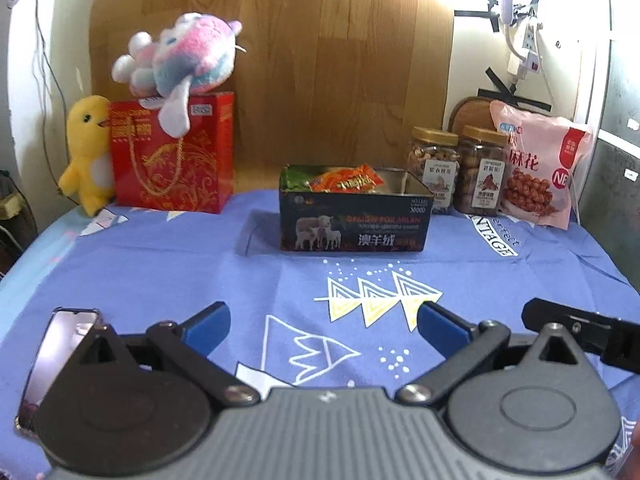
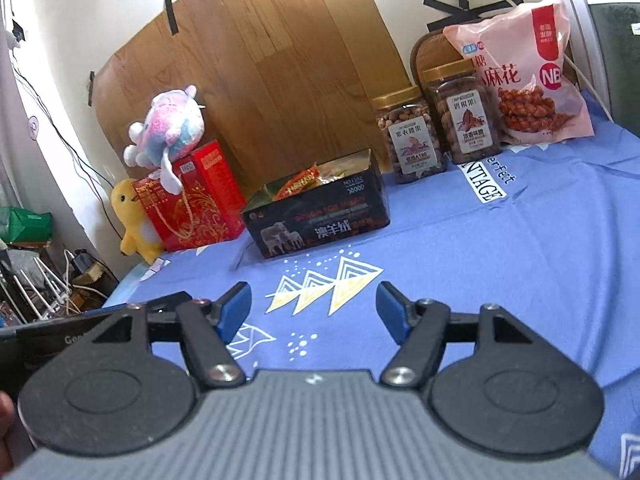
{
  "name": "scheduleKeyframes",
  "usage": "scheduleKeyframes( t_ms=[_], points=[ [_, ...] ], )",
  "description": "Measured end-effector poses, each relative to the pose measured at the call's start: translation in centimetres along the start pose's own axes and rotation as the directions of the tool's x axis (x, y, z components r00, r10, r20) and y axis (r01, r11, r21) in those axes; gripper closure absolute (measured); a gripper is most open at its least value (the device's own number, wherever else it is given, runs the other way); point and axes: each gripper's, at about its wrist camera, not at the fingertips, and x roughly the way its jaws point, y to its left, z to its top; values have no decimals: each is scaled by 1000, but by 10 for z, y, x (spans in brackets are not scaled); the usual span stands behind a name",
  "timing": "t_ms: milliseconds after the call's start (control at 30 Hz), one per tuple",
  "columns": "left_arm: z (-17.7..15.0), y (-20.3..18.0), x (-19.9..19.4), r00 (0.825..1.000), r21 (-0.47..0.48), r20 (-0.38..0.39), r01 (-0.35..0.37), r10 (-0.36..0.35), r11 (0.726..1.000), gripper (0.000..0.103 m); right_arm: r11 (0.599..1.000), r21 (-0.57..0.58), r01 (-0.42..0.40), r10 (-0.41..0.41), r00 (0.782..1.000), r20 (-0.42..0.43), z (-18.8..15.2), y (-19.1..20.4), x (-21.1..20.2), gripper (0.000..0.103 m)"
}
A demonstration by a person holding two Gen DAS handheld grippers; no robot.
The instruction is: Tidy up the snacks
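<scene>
Blue cloth [image 1: 160,272] bare before tin [image 1: 354,220].

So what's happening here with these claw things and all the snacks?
A person holds a hand-held gripper in each hand. The left hand-held gripper and right hand-held gripper are open and empty above the blue cloth. Snack packets lie in the dark tin; two nut jars and a pink bag stand behind.

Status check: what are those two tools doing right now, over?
Left tool open, empty. Right tool open, empty. Snack packets in dark tin box. Nothing in between.
</scene>
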Motion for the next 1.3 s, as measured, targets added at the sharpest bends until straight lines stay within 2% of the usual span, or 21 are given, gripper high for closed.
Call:
scheduleKeyframes(
  t_ms=[333, 600, 1000, 1300],
  points=[
    [-6, 0, -24, 999, 7, 33, 23, -23, 1000, 0, 1000, -20, -5, 6, 999, 36, -6, 11, -25, 29],
    [-3, -3, -22, 999, 19, 45, 26, -27, 999, 0, 1000, -23, -3, 3, 1000, 27, -6, 11, -19, 26],
    [8, -7, 30, 997, 29, -67, 48, -46, 998, 0, 999, 23, 24, -23, 999, -37, 4, -14, 20, 21],
    [27, -22, 83, 992, 62, -121, 28, -20, 998, 0, 999, -4, 54, -54, 997, -49, 26, -33, 58, 19]
  ],
)
